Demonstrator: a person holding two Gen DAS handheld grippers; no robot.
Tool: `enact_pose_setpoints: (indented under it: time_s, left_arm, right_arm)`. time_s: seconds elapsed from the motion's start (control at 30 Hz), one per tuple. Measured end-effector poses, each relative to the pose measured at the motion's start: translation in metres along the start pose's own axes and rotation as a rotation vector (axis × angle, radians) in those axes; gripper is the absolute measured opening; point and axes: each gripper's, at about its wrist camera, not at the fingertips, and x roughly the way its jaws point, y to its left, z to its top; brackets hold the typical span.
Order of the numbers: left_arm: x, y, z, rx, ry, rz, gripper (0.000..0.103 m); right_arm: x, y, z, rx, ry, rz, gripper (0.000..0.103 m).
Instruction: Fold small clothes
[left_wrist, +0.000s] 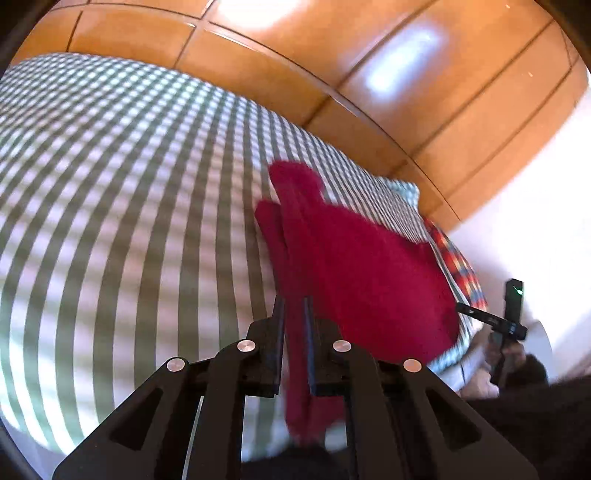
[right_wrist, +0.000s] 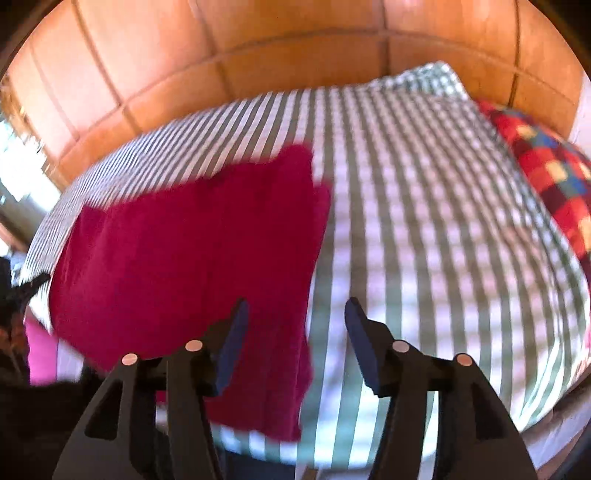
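Observation:
A dark red garment (left_wrist: 369, 273) lies on the striped bed cover (left_wrist: 110, 184). My left gripper (left_wrist: 294, 301) is shut on a bunched fold of its near edge, and the cloth runs up between the two fingers and hangs below them. In the right wrist view the same red garment (right_wrist: 184, 251) spreads flat across the left half of the bed. My right gripper (right_wrist: 295, 308) hovers over its right edge with the jaws apart. The left finger (right_wrist: 236, 332) is above red cloth and the right finger (right_wrist: 360, 339) above bare cover (right_wrist: 424, 221). Neither pad presses on anything.
A red, blue and yellow checked pillow (right_wrist: 546, 177) lies at the bed's right end, beside a small-check pillow (right_wrist: 424, 85). Orange wooden wardrobe doors (left_wrist: 369, 74) stand behind the bed. Something pink (right_wrist: 40, 350) shows at the bed's left edge.

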Motion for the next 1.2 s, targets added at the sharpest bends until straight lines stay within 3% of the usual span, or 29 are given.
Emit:
enact_pose_setpoints:
  time_s: [0.13,0.23,0.3,0.33,0.37,0.4,0.43,0.6,0.67,0.73,0.83,0.9,0.93,1.0,1.03,1.2]
  left_arm:
    - [0.031,-0.005,0.025,-0.008,-0.007,0.004,0.007]
    - [0.056,-0.011,0.035,-0.029,0.004,-0.017,0.041]
    - [0.07,-0.012,0.04,-0.054,0.016,-0.048,0.042]
    - [0.075,-0.013,0.045,-0.053,0.022,-0.053,0.042]
    - [0.08,-0.015,0.046,-0.043,0.026,-0.029,0.032]
    - [0.085,-0.017,0.048,-0.015,0.034,0.005,0.02]
    - [0.087,-0.021,0.05,0.006,0.039,0.017,0.008]
    - [0.07,-0.034,0.057,0.056,-0.047,0.043,0.006]
    - [0.075,-0.032,0.063,0.059,-0.049,0.094,0.006]
    - [0.093,-0.023,0.066,0.03,-0.002,0.151,0.006]
    - [0.116,-0.013,0.062,-0.003,0.071,0.241,0.006]
    - [0.111,-0.017,0.062,-0.003,0.051,0.257,0.007]
    - [0.106,-0.022,0.062,0.008,0.038,0.288,0.012]
    - [0.091,-0.039,0.057,0.049,-0.012,0.363,0.014]
    - [0.087,-0.045,0.056,0.076,-0.033,0.372,0.014]
    - [0.066,-0.082,0.03,0.196,-0.088,0.383,0.014]
  right_arm:
    - [0.022,0.001,0.047,0.045,-0.053,-0.013,0.054]
    - [0.044,0.008,0.072,0.057,-0.057,-0.017,0.054]
    - [0.059,0.009,0.08,0.074,-0.032,-0.016,0.053]
    - [0.069,0.01,0.083,0.078,-0.011,-0.017,0.047]
    - [0.075,0.013,0.083,0.064,0.004,-0.024,0.021]
    - [0.079,0.017,0.083,0.036,0.016,-0.038,0.01]
    - [0.076,0.02,0.081,0.015,0.001,-0.056,0.01]
    - [0.04,0.019,0.082,0.028,-0.151,-0.092,0.009]
    - [0.048,0.019,0.084,0.031,-0.14,-0.137,0.009]
    - [0.072,0.018,0.083,0.026,-0.084,-0.175,0.009]
    - [0.106,0.013,0.072,0.052,-0.024,-0.203,0.016]
    - [0.104,0.013,0.069,0.058,-0.052,-0.206,0.024]
    - [0.102,0.013,0.069,0.061,-0.057,-0.204,0.029]
    - [0.096,0.013,0.068,0.061,-0.061,-0.232,0.069]
    - [0.088,0.013,0.068,0.065,-0.078,-0.255,0.069]
    - [0.046,0.031,0.058,0.052,-0.169,-0.192,0.068]
